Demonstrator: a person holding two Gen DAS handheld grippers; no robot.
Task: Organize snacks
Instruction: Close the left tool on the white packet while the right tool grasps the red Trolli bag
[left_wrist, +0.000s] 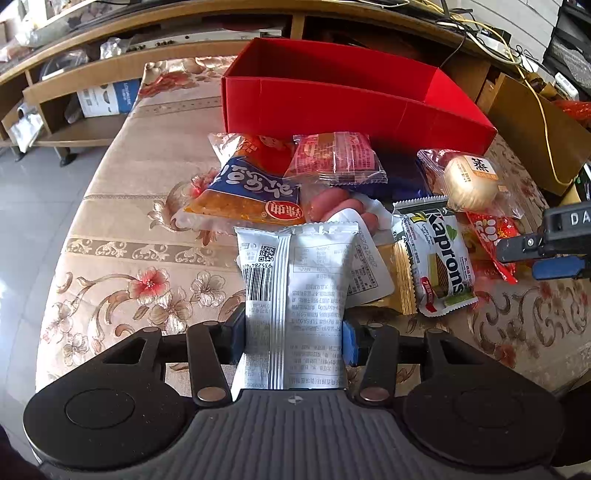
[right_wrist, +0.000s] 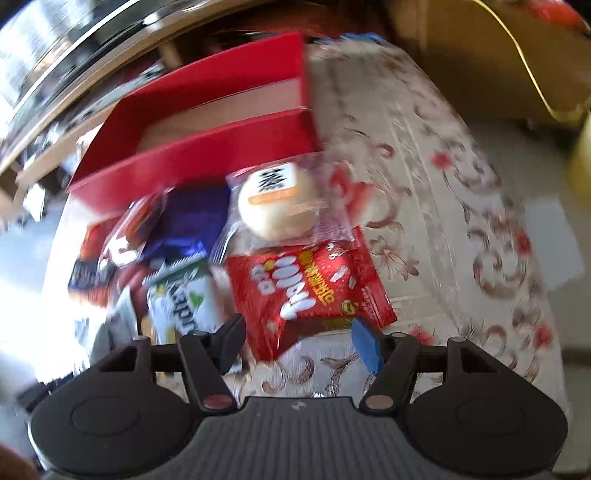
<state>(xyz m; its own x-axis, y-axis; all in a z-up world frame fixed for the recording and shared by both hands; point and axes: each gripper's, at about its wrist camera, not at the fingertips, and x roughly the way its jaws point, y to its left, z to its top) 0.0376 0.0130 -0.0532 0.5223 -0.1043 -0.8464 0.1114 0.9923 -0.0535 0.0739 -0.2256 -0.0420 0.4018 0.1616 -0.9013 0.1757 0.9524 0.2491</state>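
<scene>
My left gripper (left_wrist: 294, 338) is shut on a white snack packet (left_wrist: 295, 295) with a barcode, held above the near side of a snack pile. The pile holds an orange-and-blue bag (left_wrist: 245, 184), a red wrapped snack (left_wrist: 336, 157), sausages (left_wrist: 332, 205), a Kaprons wafer (left_wrist: 439, 258), a wrapped round bun (left_wrist: 469, 181) and a red packet (left_wrist: 491, 236). An open red box (left_wrist: 343, 99) stands behind. My right gripper (right_wrist: 299, 338) is open, its jaws either side of the red packet's (right_wrist: 306, 284) near corner. The bun (right_wrist: 277, 201), the wafer (right_wrist: 184, 299) and the box (right_wrist: 221, 147) show there, blurred.
A floral cloth (left_wrist: 122, 236) covers the table. Wooden shelves (left_wrist: 74, 92) with clutter run along the back. A cardboard box (left_wrist: 535, 125) and yellow cable (left_wrist: 543, 110) sit at the right. My right gripper shows at the right edge of the left wrist view (left_wrist: 546, 251). Tiled floor (left_wrist: 33, 206) lies left.
</scene>
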